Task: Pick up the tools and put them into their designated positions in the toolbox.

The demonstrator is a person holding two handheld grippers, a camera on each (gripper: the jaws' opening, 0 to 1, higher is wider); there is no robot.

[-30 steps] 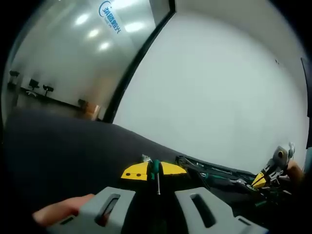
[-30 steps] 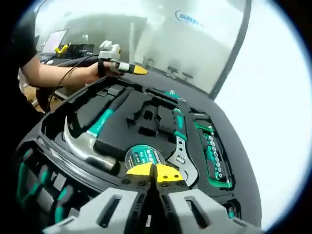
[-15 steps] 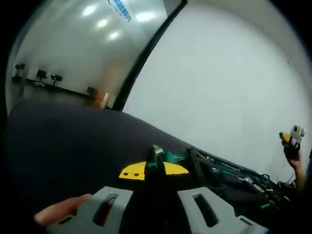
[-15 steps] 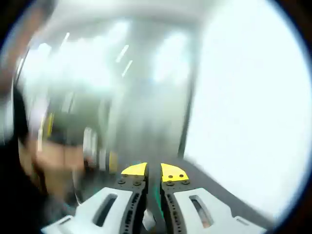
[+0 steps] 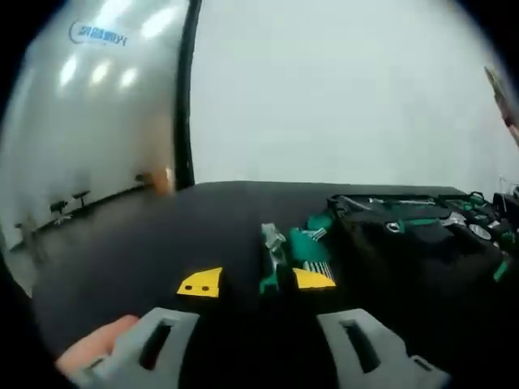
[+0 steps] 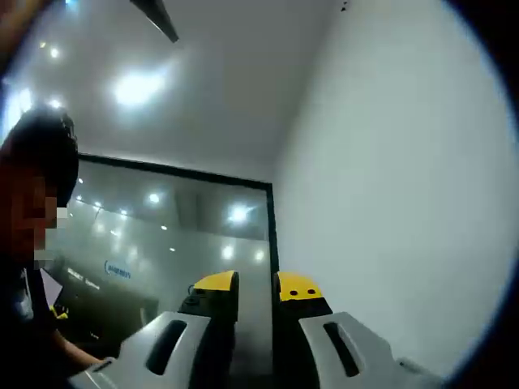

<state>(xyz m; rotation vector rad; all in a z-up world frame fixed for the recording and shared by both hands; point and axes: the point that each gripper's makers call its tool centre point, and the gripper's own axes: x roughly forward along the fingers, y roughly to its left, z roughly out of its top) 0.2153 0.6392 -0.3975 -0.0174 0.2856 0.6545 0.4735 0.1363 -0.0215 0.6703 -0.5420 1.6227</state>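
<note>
The left claw [image 5: 255,284] stands open low over the dark tabletop [image 5: 130,235], a green-handled tool [image 5: 272,258] lying between its yellow tips. At 3 o'clock the open toolbox [image 5: 422,243] shows green tools in black foam. Bare tabletop spreads toward 9 o'clock. The right claw [image 6: 255,285], nearly closed and empty, points up at wall and ceiling.

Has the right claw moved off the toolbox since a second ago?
Yes. The right claw then pointed down over the open toolbox; now it is swung upward, aimed at the ceiling and the glass wall.
</note>
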